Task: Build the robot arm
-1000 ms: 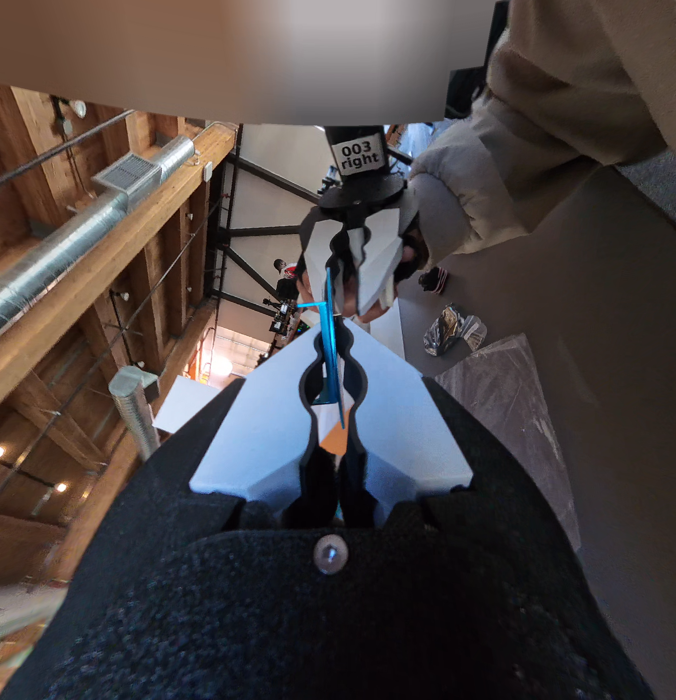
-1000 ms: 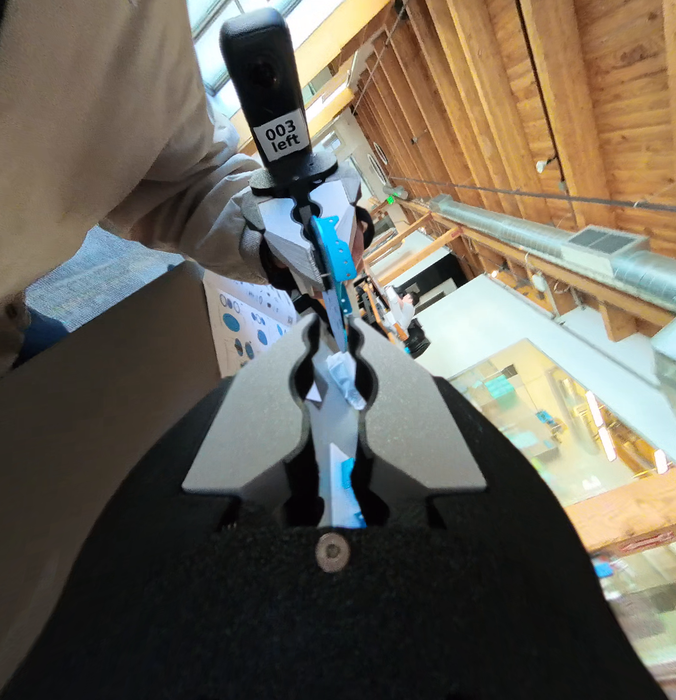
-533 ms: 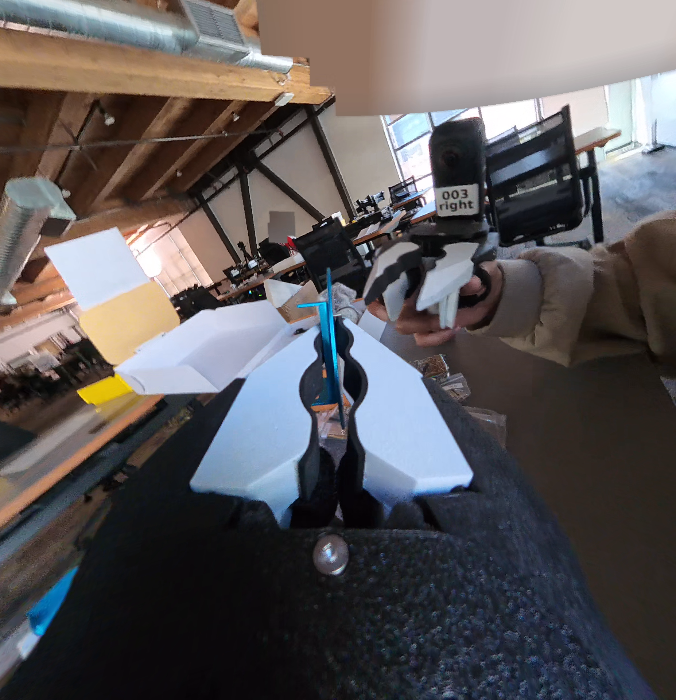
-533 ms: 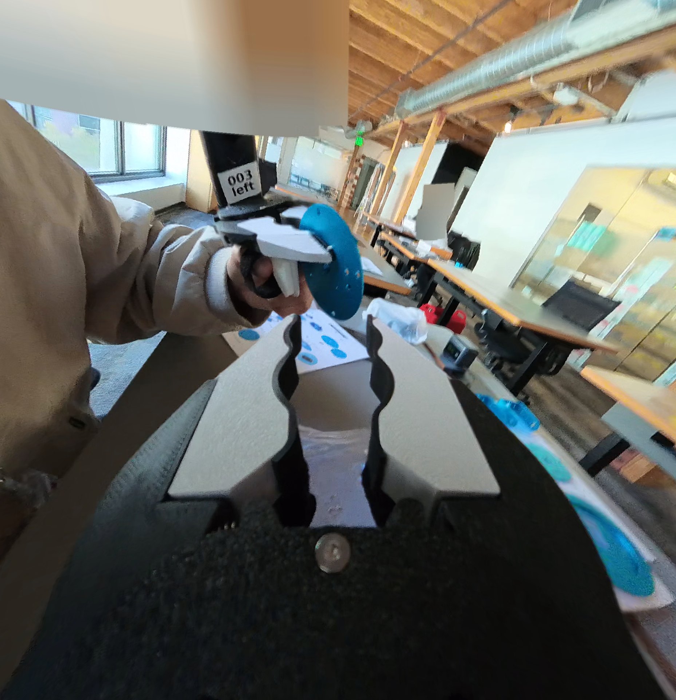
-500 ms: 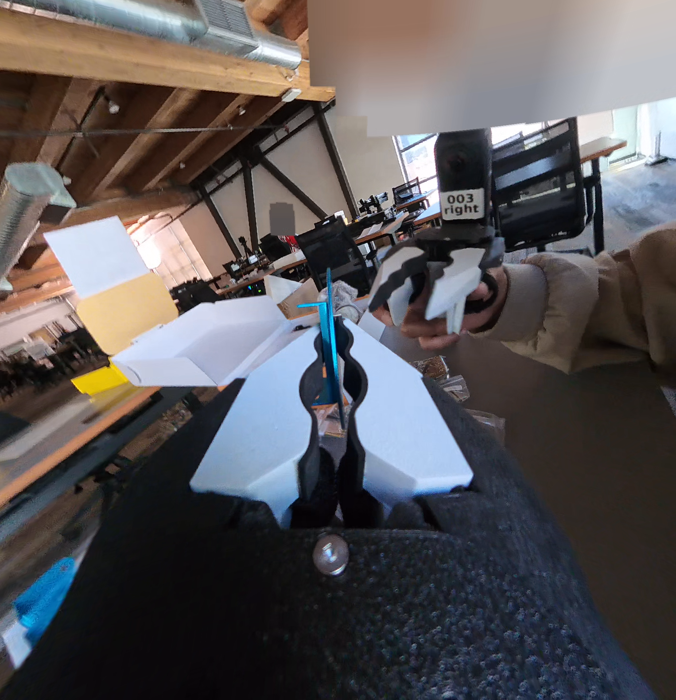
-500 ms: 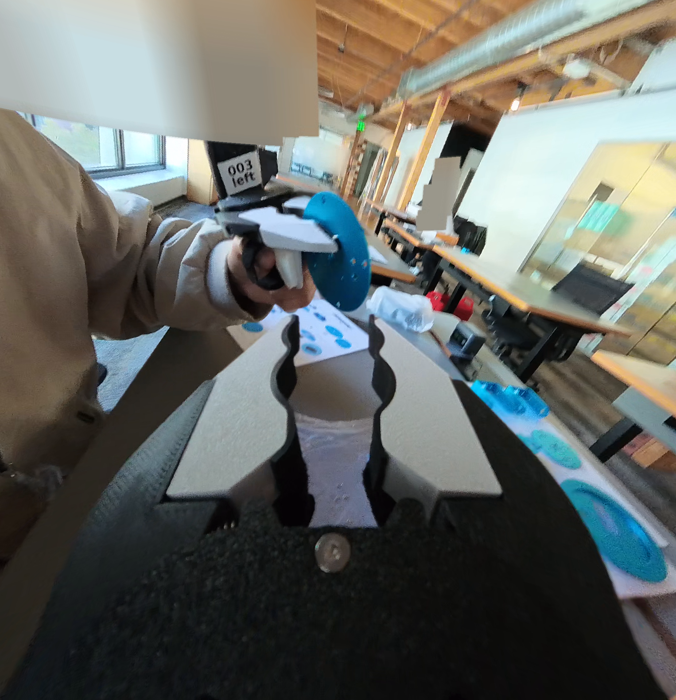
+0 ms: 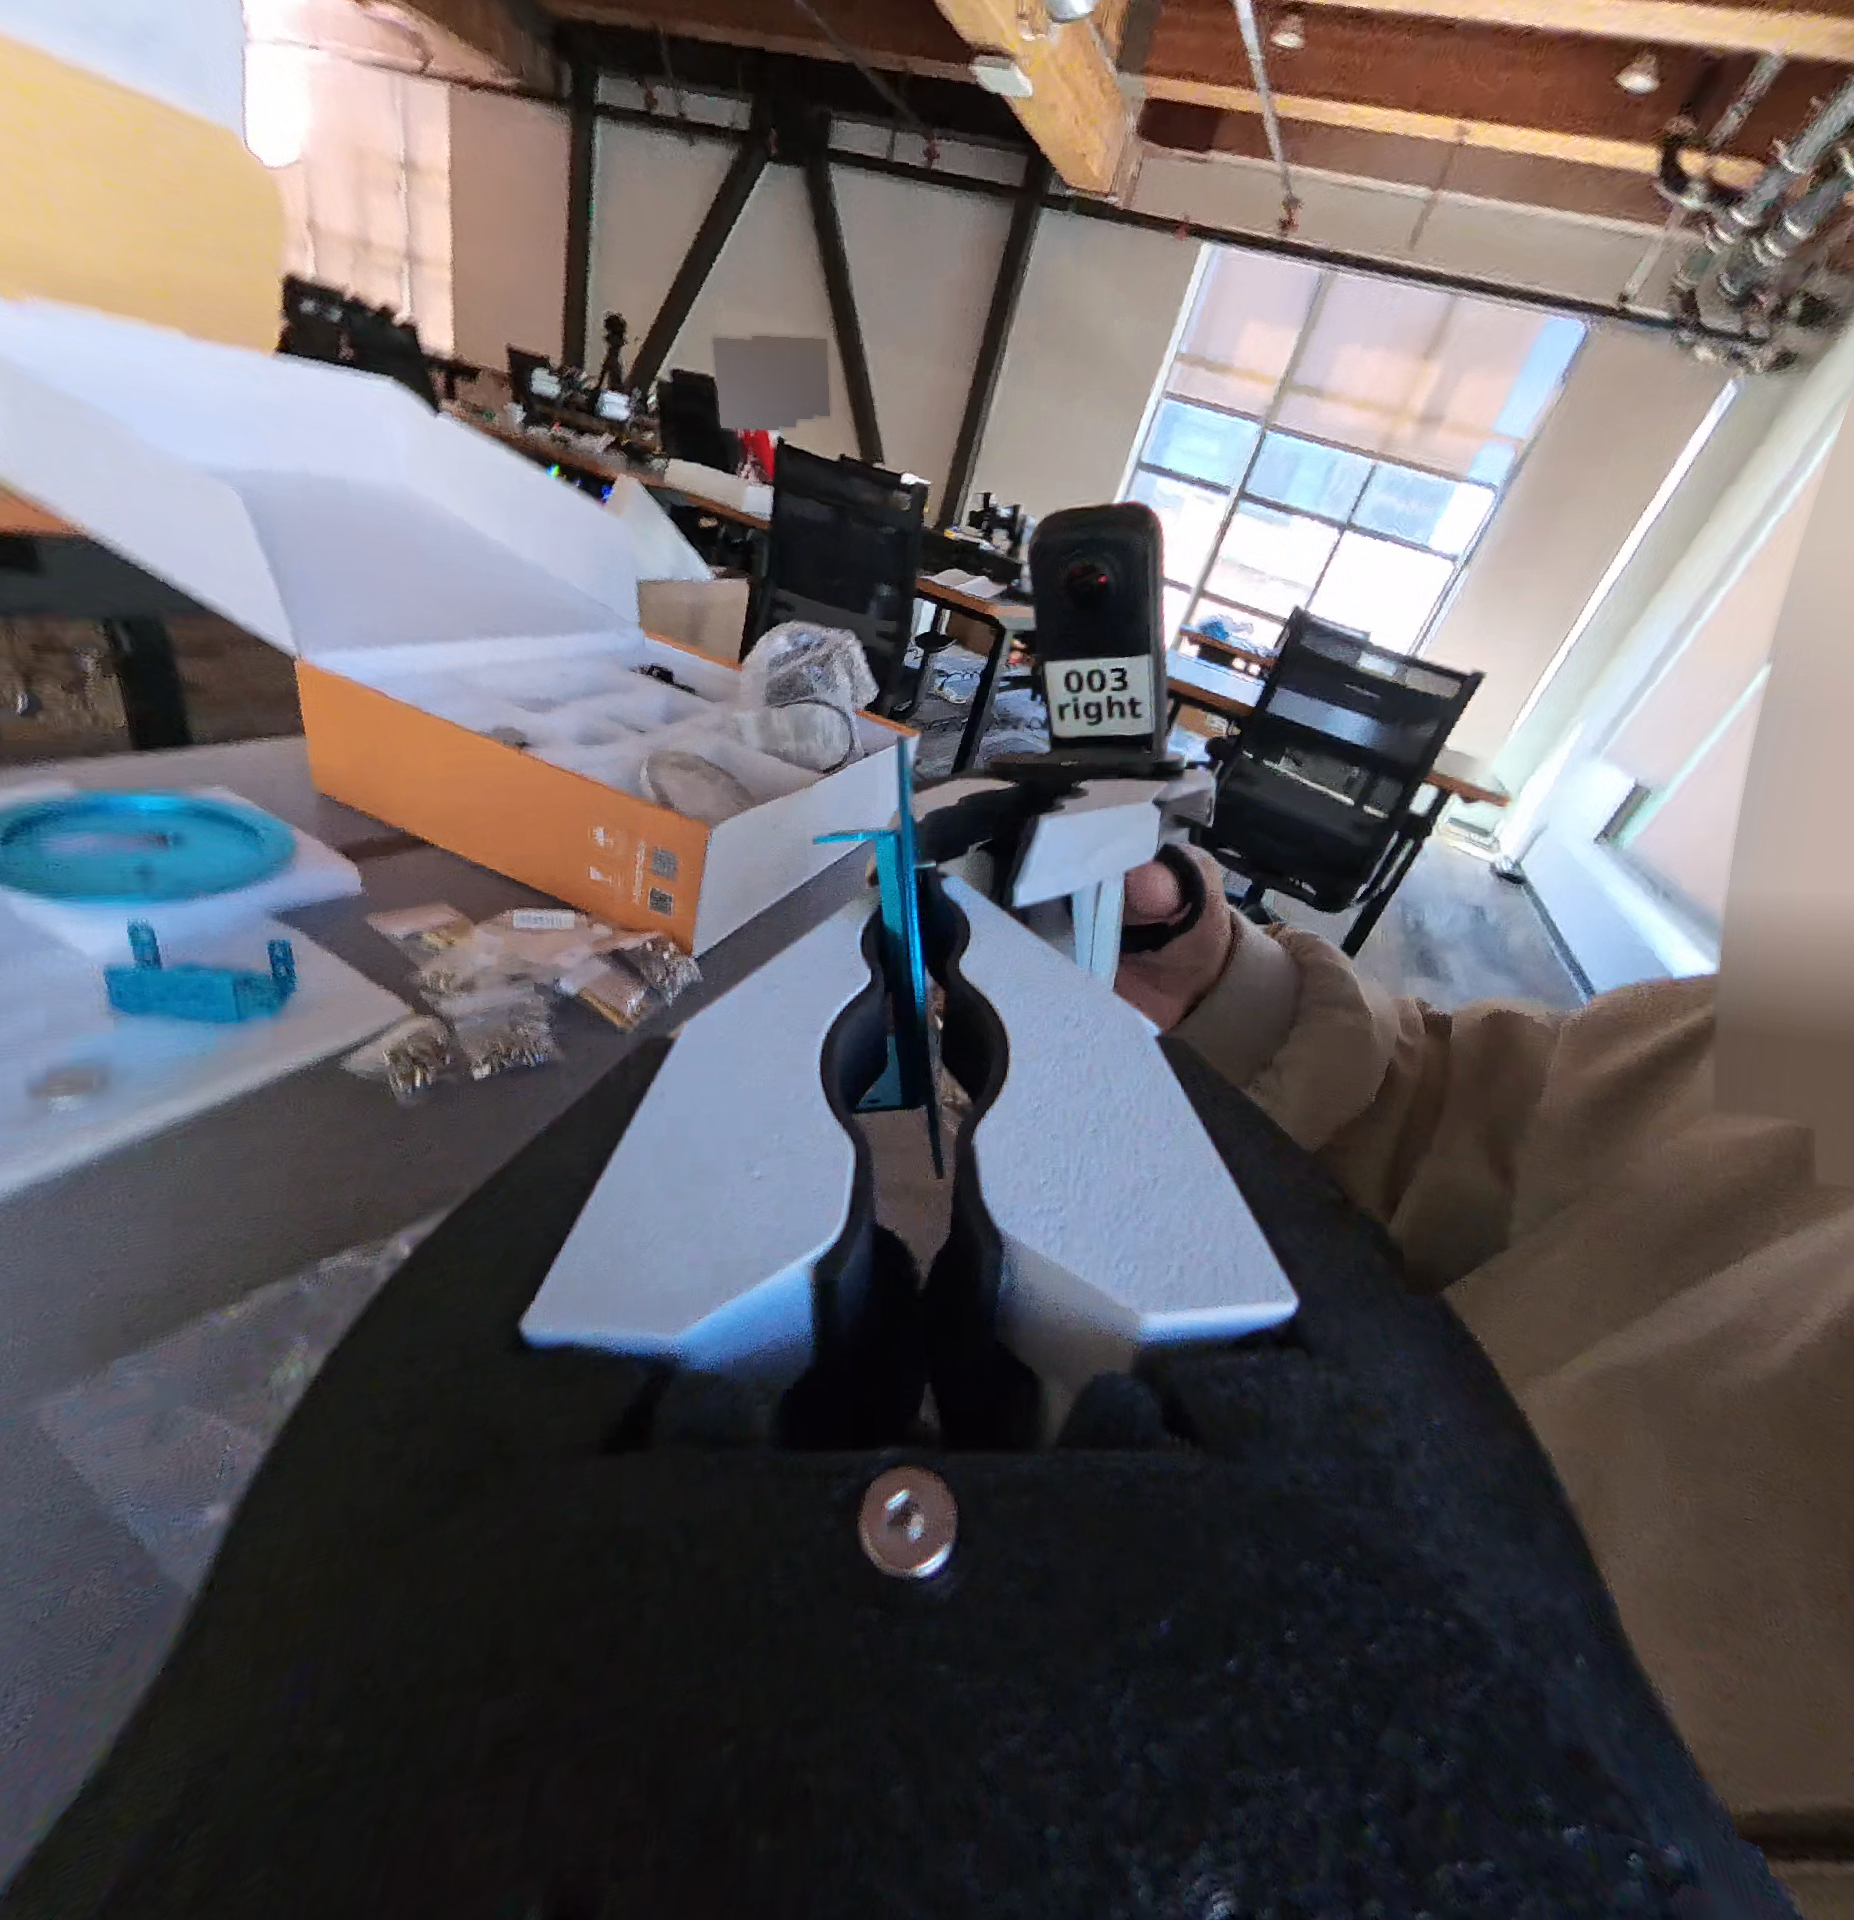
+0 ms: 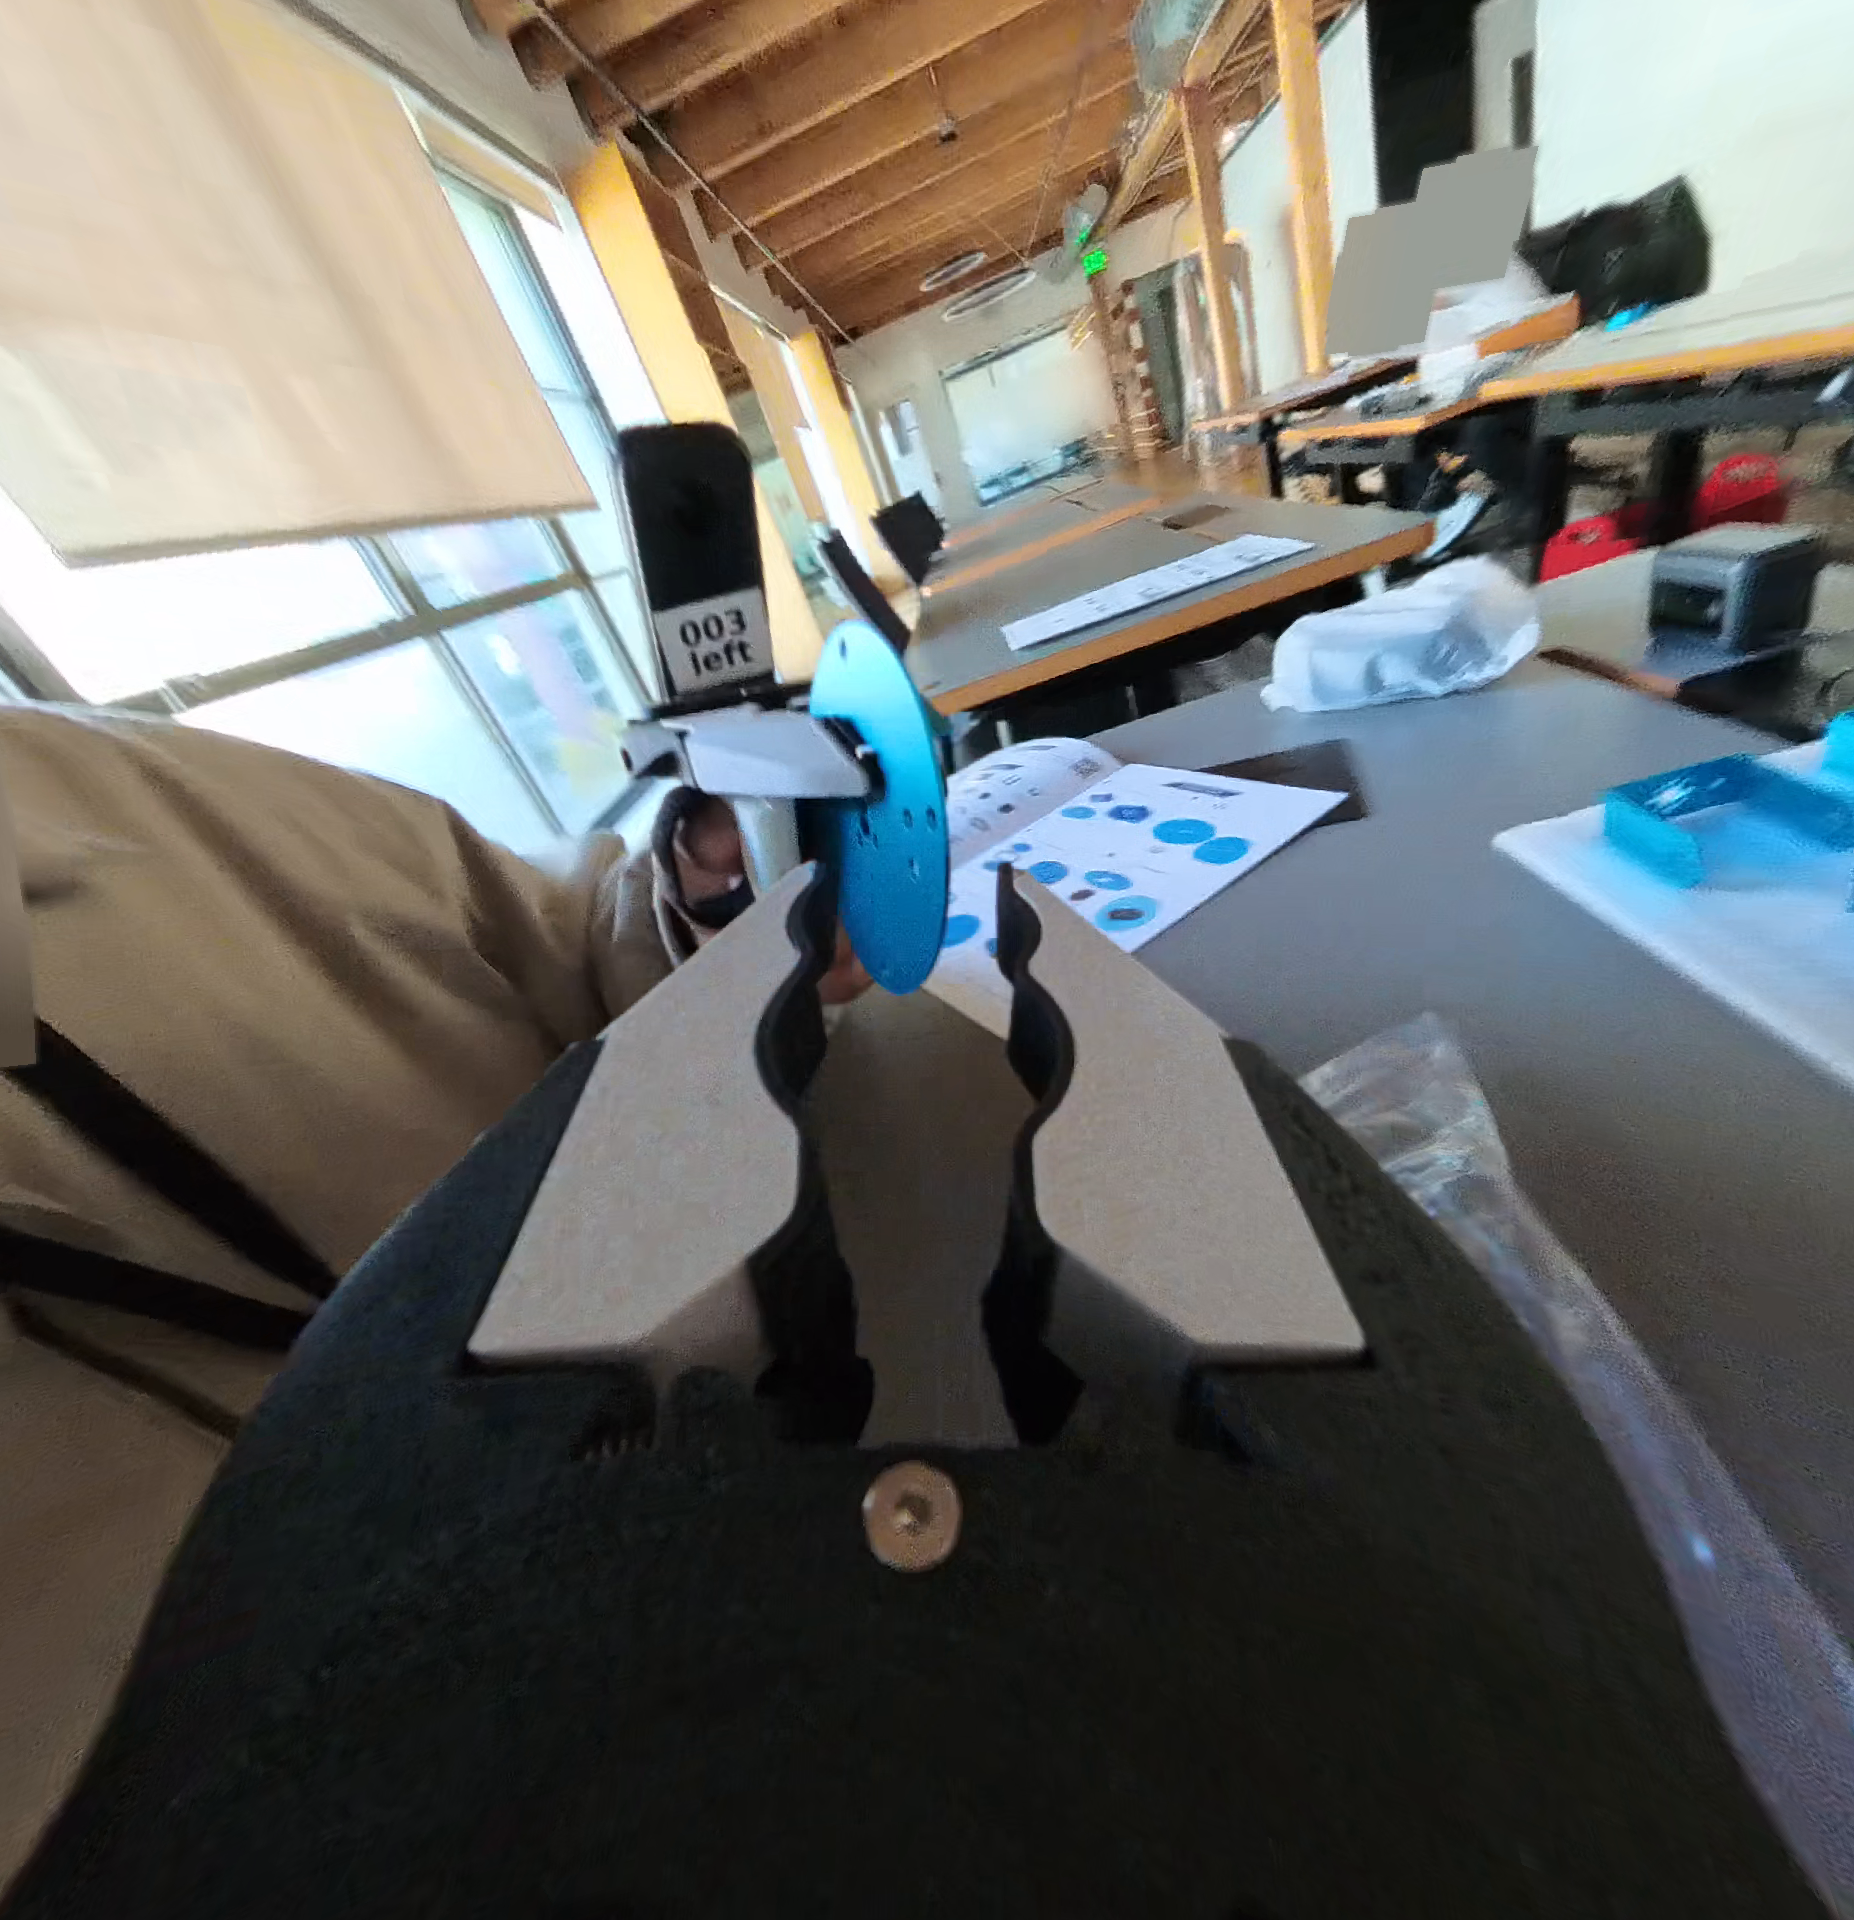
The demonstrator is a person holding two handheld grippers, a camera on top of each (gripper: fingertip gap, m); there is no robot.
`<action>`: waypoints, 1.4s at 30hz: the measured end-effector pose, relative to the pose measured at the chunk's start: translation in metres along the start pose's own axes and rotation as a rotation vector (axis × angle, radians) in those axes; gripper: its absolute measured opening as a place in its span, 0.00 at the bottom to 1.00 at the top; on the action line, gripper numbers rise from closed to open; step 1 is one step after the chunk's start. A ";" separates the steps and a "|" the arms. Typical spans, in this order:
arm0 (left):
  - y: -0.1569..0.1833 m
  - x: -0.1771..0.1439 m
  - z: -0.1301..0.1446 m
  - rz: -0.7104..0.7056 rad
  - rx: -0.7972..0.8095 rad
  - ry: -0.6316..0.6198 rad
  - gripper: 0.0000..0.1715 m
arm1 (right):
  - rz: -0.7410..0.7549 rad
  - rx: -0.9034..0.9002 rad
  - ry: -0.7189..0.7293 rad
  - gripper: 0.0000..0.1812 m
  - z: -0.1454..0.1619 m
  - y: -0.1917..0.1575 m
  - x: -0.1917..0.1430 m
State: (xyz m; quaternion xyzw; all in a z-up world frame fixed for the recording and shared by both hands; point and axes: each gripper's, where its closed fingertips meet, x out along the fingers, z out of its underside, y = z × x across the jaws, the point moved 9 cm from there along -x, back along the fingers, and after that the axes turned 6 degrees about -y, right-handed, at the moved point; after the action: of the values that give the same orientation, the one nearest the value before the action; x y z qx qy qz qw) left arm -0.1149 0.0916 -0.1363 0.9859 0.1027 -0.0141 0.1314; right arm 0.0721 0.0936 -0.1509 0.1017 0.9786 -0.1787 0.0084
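My left gripper (image 7: 910,896) is shut on a thin blue round plate with small holes (image 7: 907,966), seen edge-on between its fingers. In the right wrist view the plate (image 8: 887,831) stands upright in the left gripper (image 8: 863,771), above the grey table (image 8: 1422,966). My right gripper (image 8: 907,883) is open and empty, its fingertips just short of the plate's lower edge. It also shows in the left wrist view (image 7: 1037,862), held by a hand in a beige sleeve, just beyond the plate.
An open orange and white box (image 7: 507,800) sits at the back left. A blue ring (image 7: 123,842), a blue bracket (image 7: 201,982) and small bags of screws (image 7: 507,987) lie near it. A printed sheet (image 8: 1141,852), a white tray with blue parts (image 8: 1733,935) and a clear plastic bag (image 8: 1442,1132) are on the right. Left and right tips are no more than a few centimetres apart.
Both views have swung down from the ceiling to the table. My right gripper has opened and drawn back from the blue plate. My left gripper still holds the plate.
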 end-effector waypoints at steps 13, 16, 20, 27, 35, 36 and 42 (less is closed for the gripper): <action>-0.076 -0.018 0.067 -0.463 -0.167 -0.166 0.00 | 0.483 -0.292 -0.883 0.06 0.070 0.054 -0.023; -0.079 -0.012 0.077 -0.414 -0.248 -0.152 0.00 | 0.465 -0.293 -0.920 0.06 0.074 0.064 -0.021; -0.078 -0.014 0.085 -0.360 -0.321 -0.132 0.00 | 0.430 -0.204 -0.936 0.06 0.076 0.052 -0.034; -0.082 -0.016 0.092 -0.329 -0.360 -0.135 0.00 | 0.595 -0.149 -0.897 0.04 0.094 0.042 -0.057; -0.077 -0.009 0.095 -0.398 -0.240 -0.208 0.00 | 0.418 -0.118 -0.924 0.08 0.099 0.031 -0.025; -0.077 -0.008 0.096 -0.403 -0.230 -0.216 0.00 | 0.400 -0.131 -0.924 0.08 0.103 0.027 -0.016; -0.076 -0.006 0.098 -0.375 -0.256 -0.229 0.01 | 0.416 -0.192 -0.996 0.07 0.118 0.023 0.003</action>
State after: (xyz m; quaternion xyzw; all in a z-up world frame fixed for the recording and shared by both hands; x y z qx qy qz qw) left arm -0.1362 0.1362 -0.2503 0.9170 0.2691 -0.1368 0.2609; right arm 0.0717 0.0739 -0.2700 0.1951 0.8274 -0.1098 0.5150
